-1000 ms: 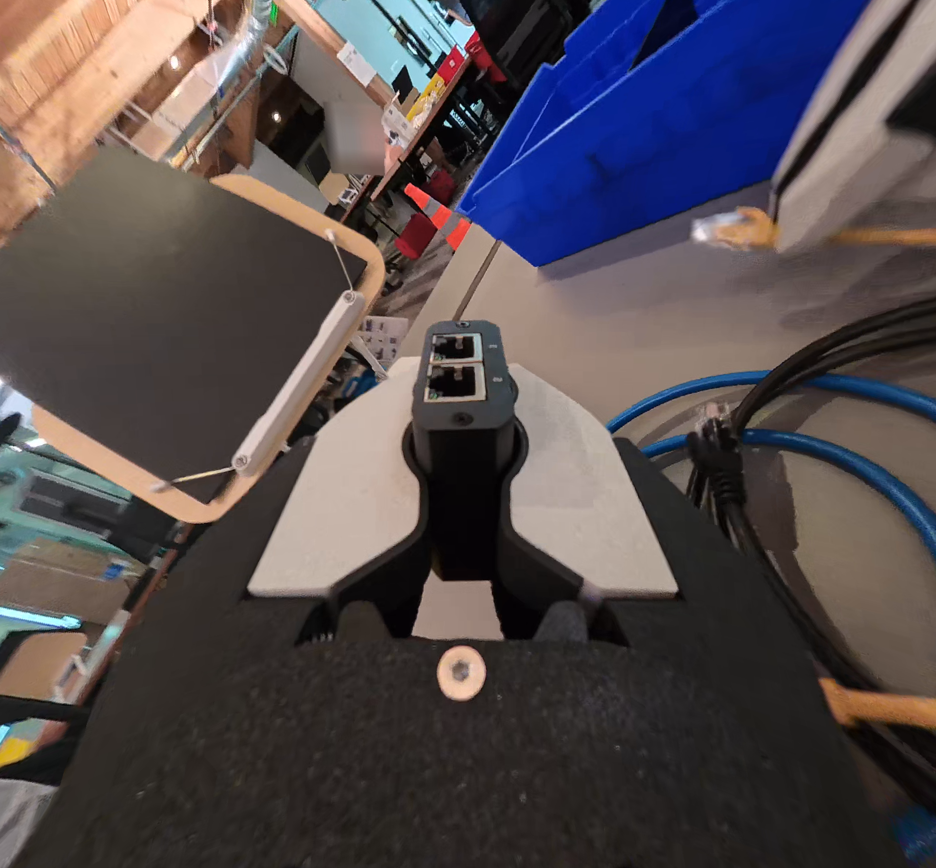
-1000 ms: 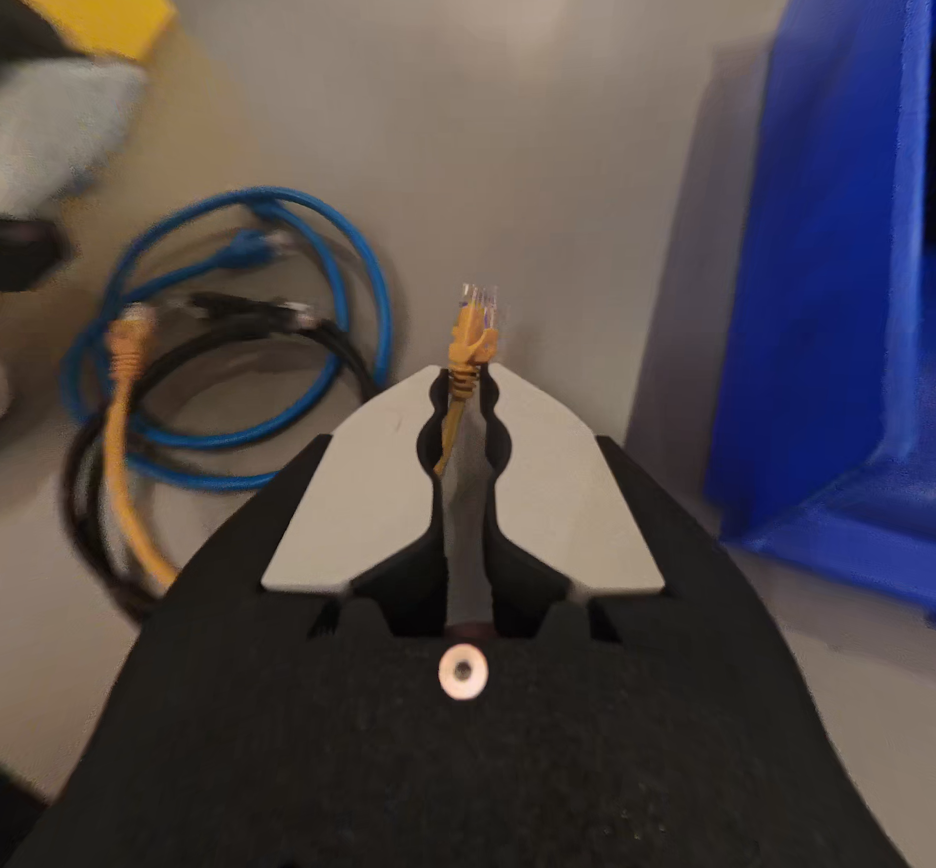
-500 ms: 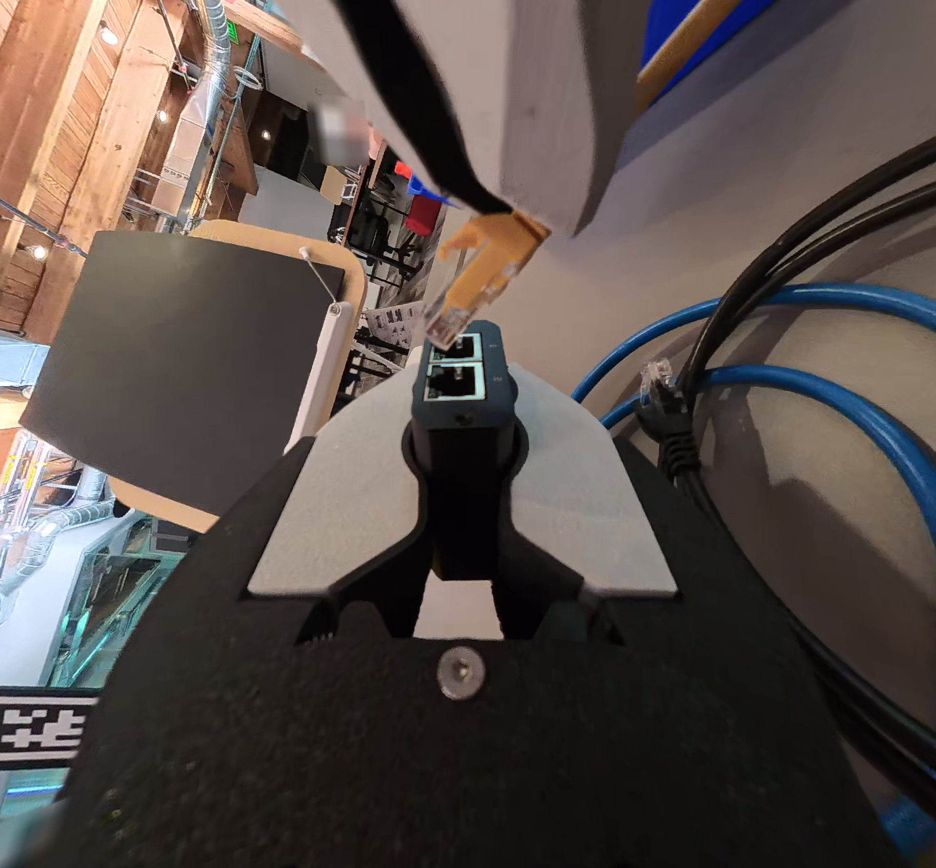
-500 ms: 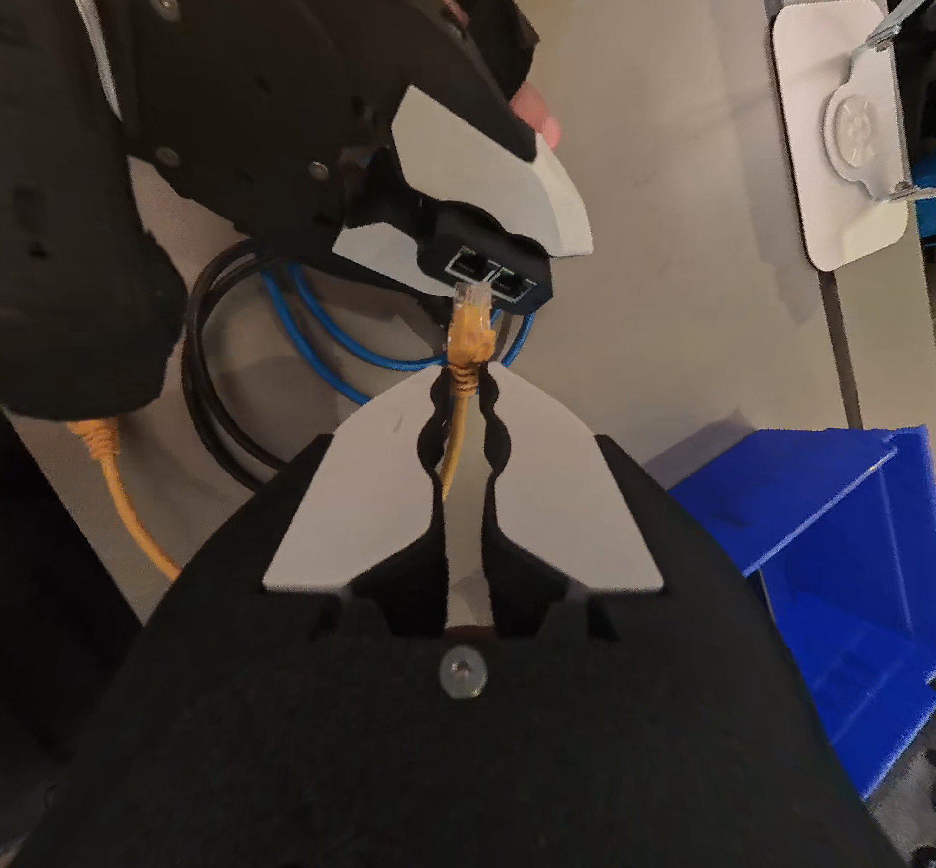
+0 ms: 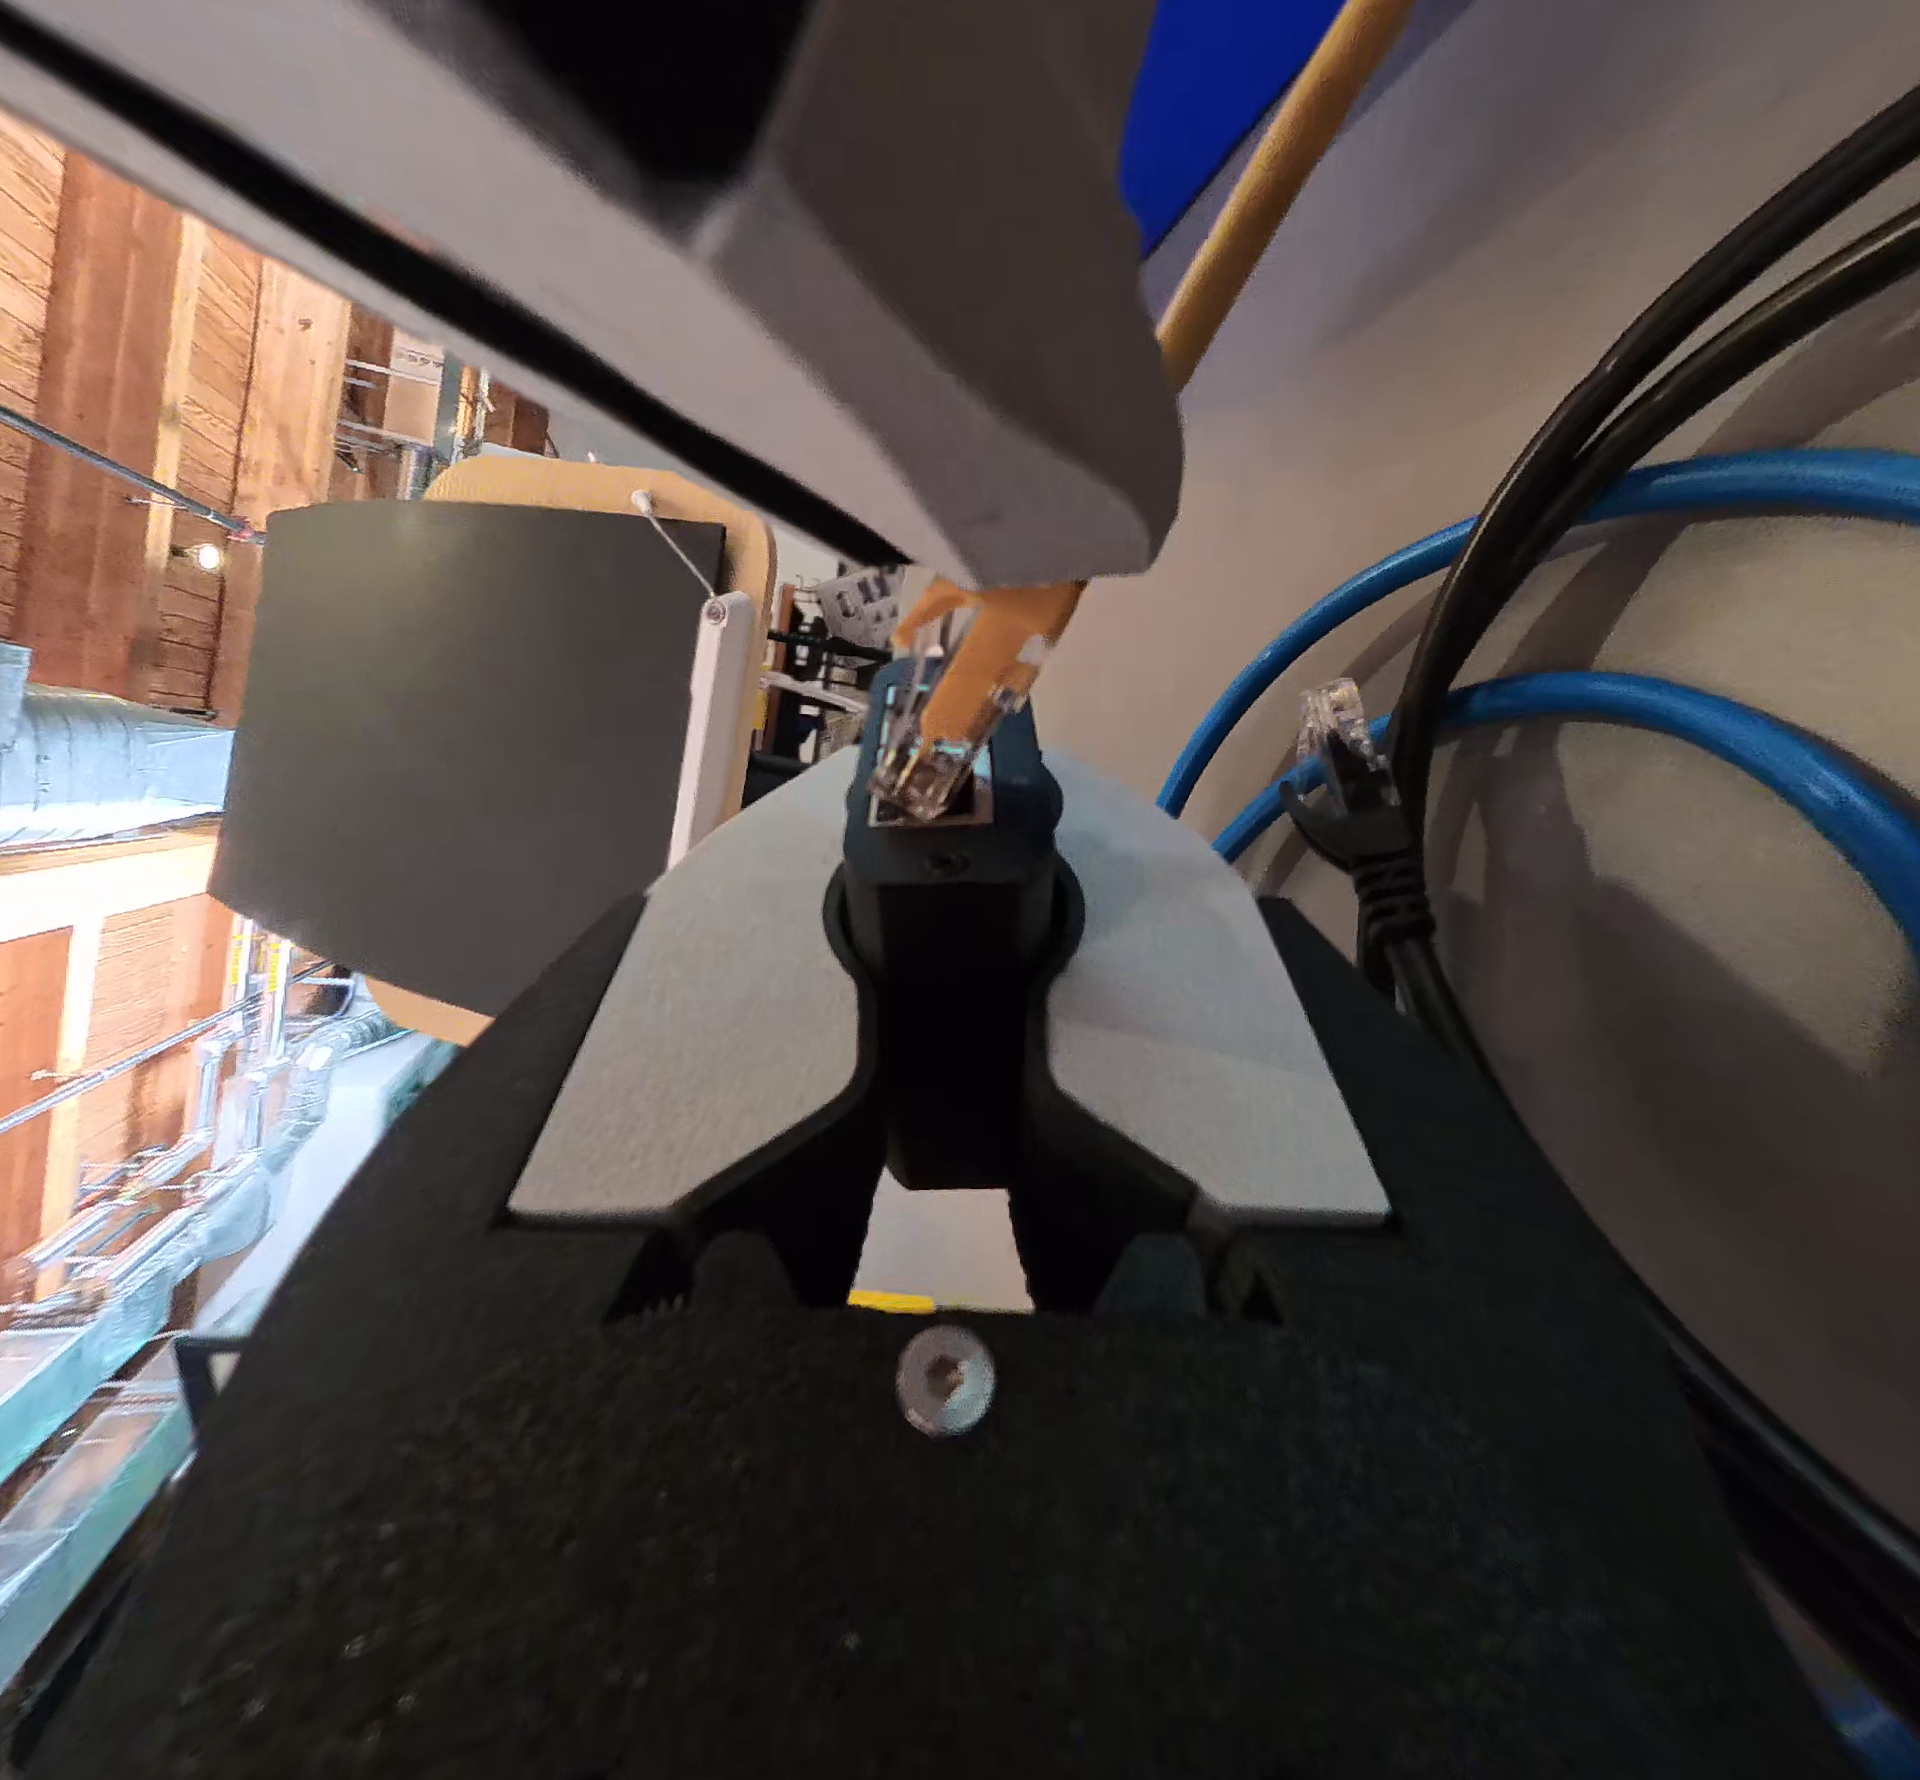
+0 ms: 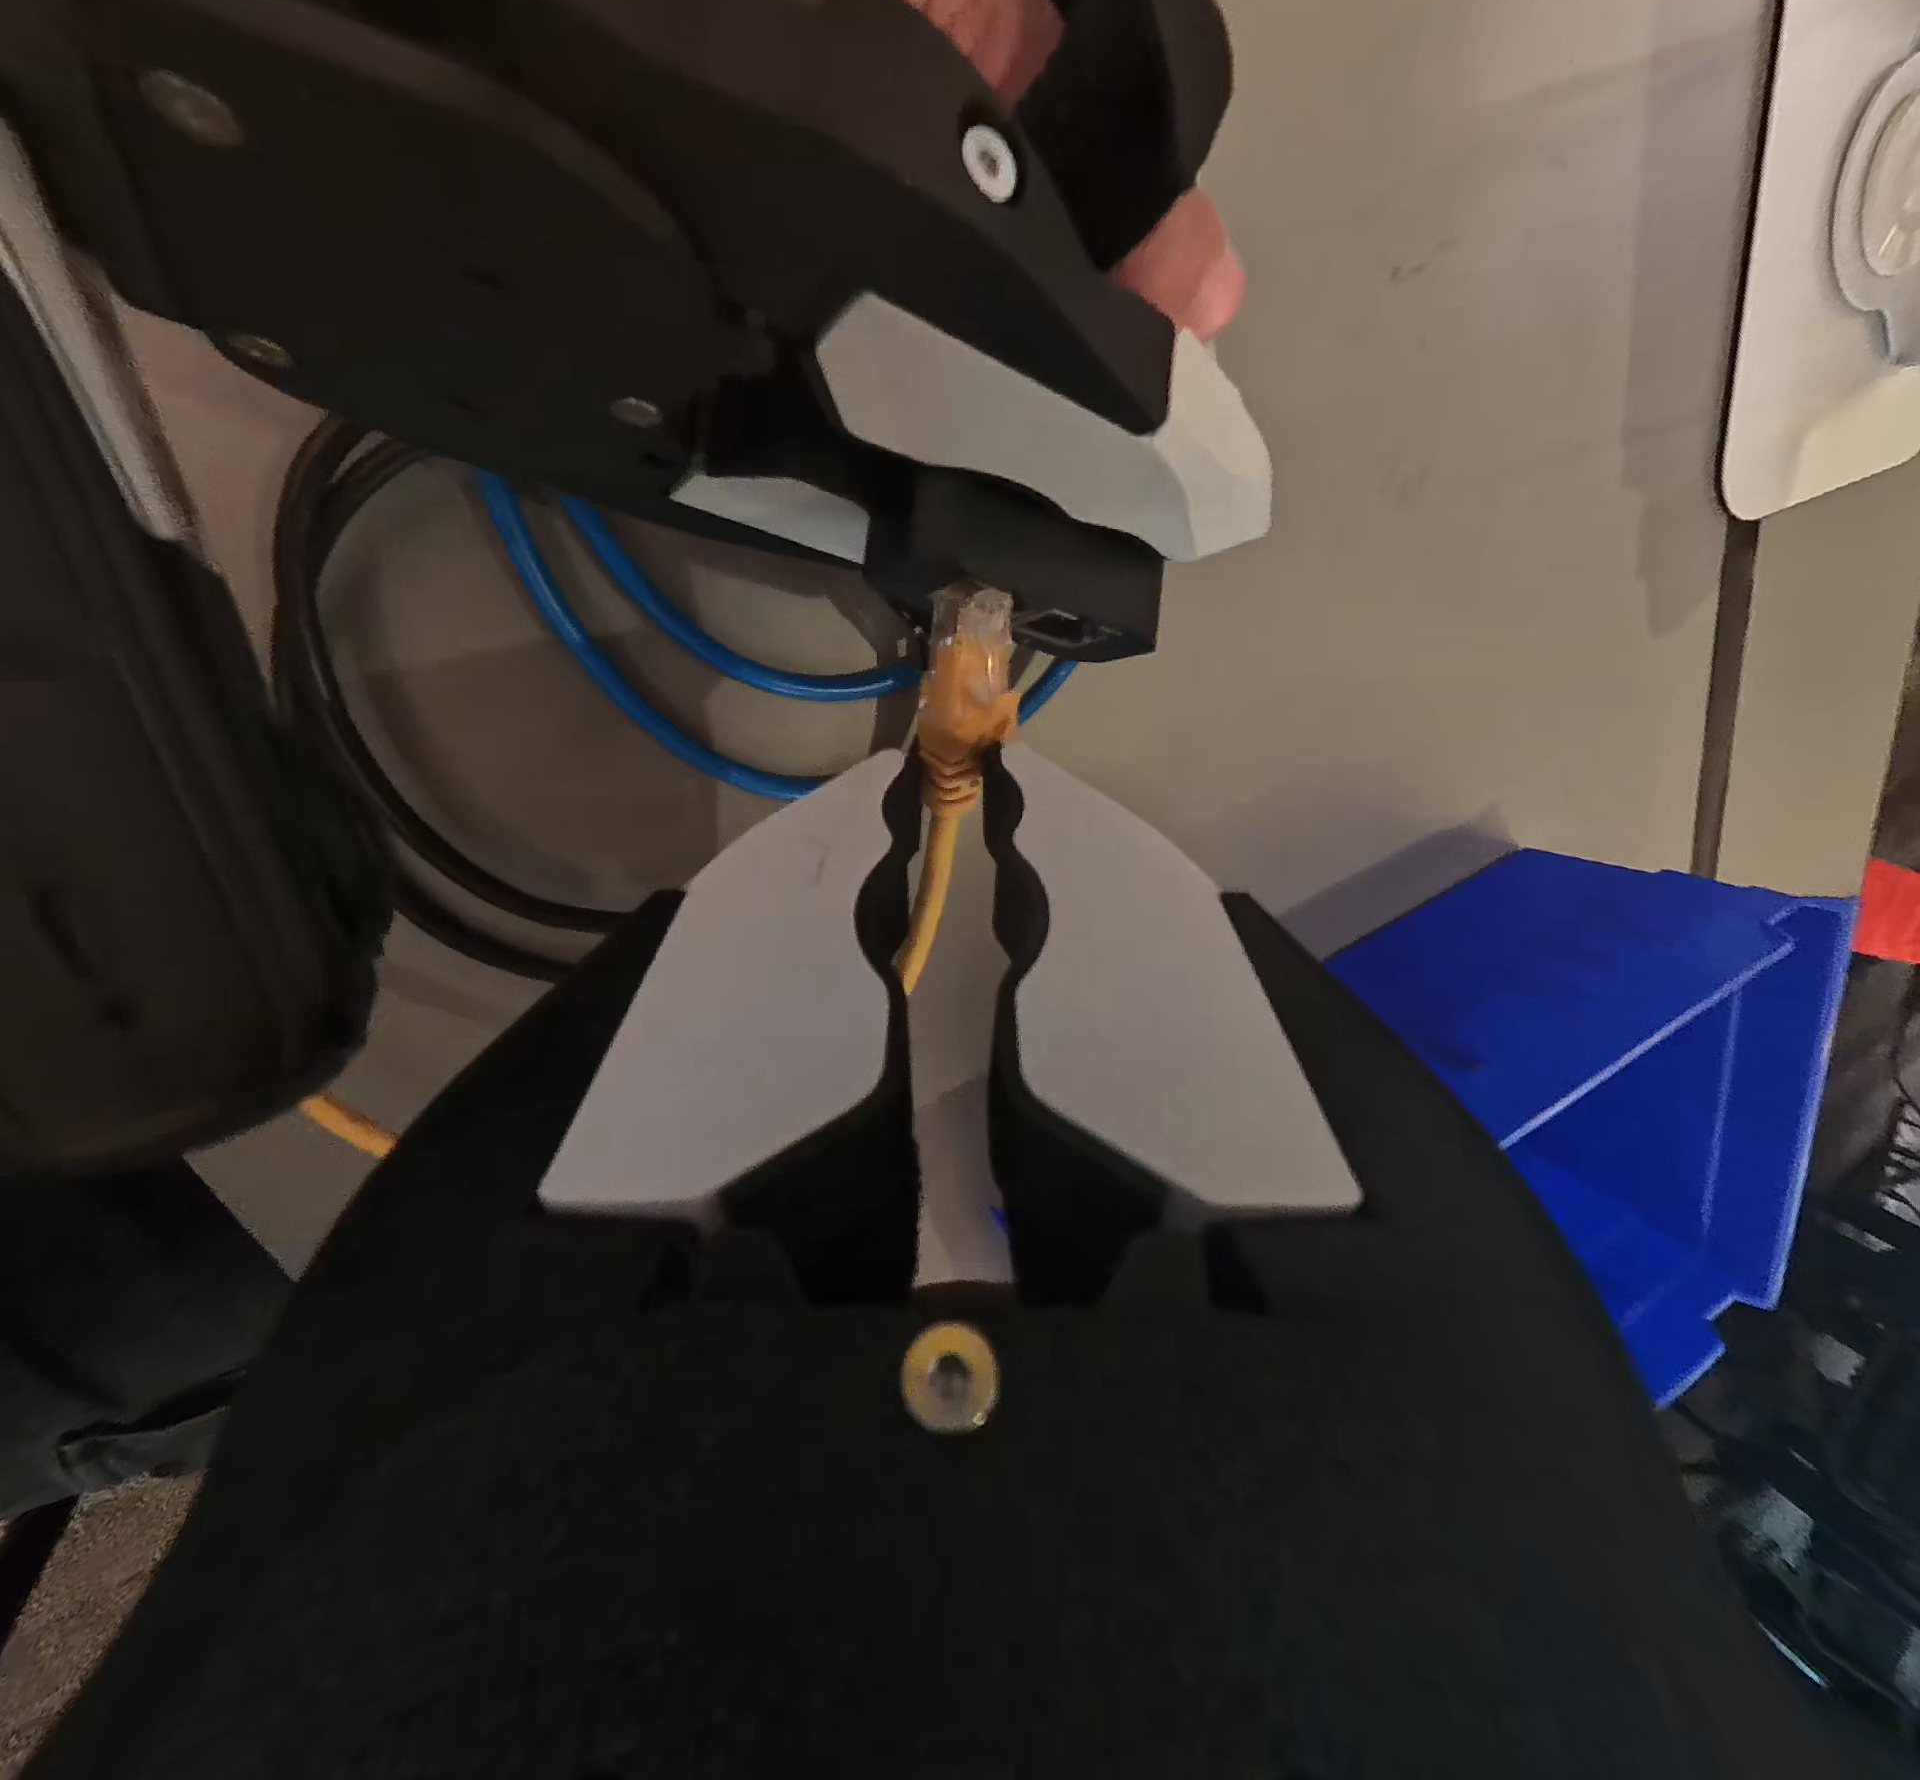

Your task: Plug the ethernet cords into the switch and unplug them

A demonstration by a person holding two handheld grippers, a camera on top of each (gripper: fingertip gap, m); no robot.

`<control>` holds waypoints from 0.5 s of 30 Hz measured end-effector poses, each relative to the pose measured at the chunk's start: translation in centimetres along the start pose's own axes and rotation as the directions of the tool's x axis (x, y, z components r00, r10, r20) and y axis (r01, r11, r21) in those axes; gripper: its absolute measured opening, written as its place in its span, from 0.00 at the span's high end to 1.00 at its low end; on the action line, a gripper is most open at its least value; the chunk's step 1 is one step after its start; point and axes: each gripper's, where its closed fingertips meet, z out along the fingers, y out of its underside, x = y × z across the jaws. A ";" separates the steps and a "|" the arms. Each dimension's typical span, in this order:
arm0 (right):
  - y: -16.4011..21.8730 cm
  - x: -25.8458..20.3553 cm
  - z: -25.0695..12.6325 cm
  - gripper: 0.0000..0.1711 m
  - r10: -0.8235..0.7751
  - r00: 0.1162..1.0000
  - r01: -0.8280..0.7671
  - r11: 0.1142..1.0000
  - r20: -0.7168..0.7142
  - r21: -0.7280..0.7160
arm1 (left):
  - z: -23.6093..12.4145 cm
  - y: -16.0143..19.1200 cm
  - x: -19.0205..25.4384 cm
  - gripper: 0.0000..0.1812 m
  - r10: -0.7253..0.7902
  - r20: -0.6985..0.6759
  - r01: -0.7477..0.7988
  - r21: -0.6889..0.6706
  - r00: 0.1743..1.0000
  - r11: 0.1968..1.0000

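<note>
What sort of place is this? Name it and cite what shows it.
Probably a workshop or lab in a warehouse-like building: exposed wooden ceiling beams and metal ductwork overhead, a blue storage bin, and loose network cables on a grey worktable.

Black plastic switch with two ports; orange ethernet cord with clear plug; blue looped cable and black cable beside the switch; blue plastic bin; plain grey surface; hand-held gripper fingers pale grey on black.
</note>
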 end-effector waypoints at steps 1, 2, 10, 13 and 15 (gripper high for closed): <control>0.0 0.1 0.1 0.94 -0.006 1.000 0.005 1.000 -0.012 -0.016 | 0.0 0.1 0.0 0.86 0.009 0.003 -0.009 -0.010 1.000 1.000; 0.0 0.3 0.1 0.94 -0.010 1.000 0.010 1.000 -0.026 -0.030 | 0.1 0.2 0.0 0.86 0.014 0.006 -0.014 -0.021 1.000 1.000; 0.8 0.6 0.8 0.93 -0.058 0.996 0.051 0.994 -0.069 -0.099 | 0.5 0.8 0.9 0.85 0.048 -0.036 -0.050 -0.062 0.998 0.997; 3.7 1.6 2.2 0.93 0.020 0.998 -0.029 0.989 -0.068 -0.147 | 0.7 2.2 0.9 0.86 0.037 -0.055 -0.042 -0.096 0.998 0.994; 4.5 0.8 3.5 0.93 0.087 0.996 -0.087 0.991 0.003 -0.101 | 0.9 3.1 1.1 0.86 0.022 -0.073 -0.031 -0.119 0.997 0.992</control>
